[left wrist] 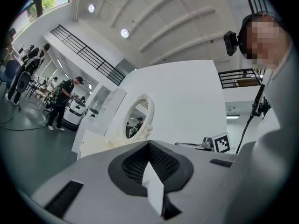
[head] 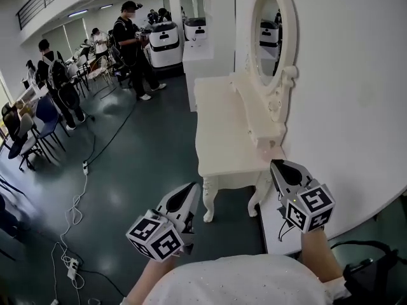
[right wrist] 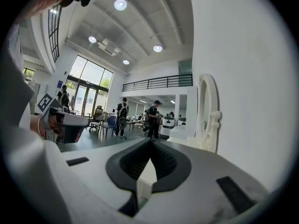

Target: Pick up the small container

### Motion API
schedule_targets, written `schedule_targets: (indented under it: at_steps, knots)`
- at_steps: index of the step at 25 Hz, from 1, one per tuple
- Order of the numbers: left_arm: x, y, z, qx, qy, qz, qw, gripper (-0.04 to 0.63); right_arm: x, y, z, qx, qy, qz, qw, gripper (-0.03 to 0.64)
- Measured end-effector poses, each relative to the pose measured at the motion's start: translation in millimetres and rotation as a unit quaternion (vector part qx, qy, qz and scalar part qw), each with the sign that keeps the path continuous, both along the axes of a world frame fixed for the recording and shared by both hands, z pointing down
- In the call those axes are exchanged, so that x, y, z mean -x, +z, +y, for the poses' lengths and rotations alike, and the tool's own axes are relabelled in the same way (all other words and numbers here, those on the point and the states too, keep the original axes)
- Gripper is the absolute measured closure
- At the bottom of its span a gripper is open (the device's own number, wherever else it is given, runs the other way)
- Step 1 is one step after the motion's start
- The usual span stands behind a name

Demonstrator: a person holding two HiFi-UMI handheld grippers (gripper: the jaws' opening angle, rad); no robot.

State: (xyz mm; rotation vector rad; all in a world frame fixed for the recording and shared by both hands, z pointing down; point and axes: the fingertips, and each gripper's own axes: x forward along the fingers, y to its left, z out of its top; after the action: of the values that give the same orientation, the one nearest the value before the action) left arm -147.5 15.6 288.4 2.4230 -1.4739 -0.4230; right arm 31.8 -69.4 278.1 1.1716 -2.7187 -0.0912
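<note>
**Inspector:** State of both grippers?

**Operator:** I find the right gripper (right wrist: 150,142) with its jaws fully together and nothing between them. The left gripper (left wrist: 149,143) is the same: jaws meeting at the tip, empty. In the head view I see both held low in front of me, the left one over the dark floor (head: 146,151), the right one nearer the white wall (head: 343,107).

**Inspector:** And the small container?

**Operator:** I make out a small pinkish item, which I take for the small container (head: 272,151), on the near right corner of the cream dressing table (head: 222,145), against the wall. The right gripper's tip is just beside it. I cannot tell whether they touch. The left gripper is well apart from it.

**Inspector:** Surroundings?

**Operator:** An oval mirror (head: 269,27) stands at the table's back. A cable (head: 75,205) trails on the floor at left.
</note>
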Motion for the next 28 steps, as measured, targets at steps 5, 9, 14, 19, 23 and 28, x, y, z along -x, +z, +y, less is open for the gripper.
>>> schedule_targets:
  at_steps: [5,9,14,19,23,28]
  knots:
    - [-17,6,-43,-0.001,-0.003,-0.001,1.0000,0.589,-16,8,-47,0.009,-0.004,-0.009,1.000,0.618]
    - [-26,17,-69,0.006,-0.008,0.000,0.9999,0.589,-24,19,-75,0.014,-0.010,0.000,1.000,0.618]
    - [-38,34,-89,0.032,-0.001,-0.009,0.9995,0.589,-35,41,-95,0.039,-0.005,-0.008,0.999,0.618]
    - [-55,42,-111,0.049,0.015,-0.012,0.9986,0.589,-45,70,-112,0.065,0.004,0.014,0.998,0.618]
    - [-66,49,-127,0.062,0.028,-0.021,0.9974,0.589,-53,75,-127,0.074,0.020,-0.023,0.997,0.618]
    - [-70,56,-153,0.079,0.041,-0.033,0.9955,0.589,-63,73,-150,0.025,0.057,-0.026,0.998,0.618]
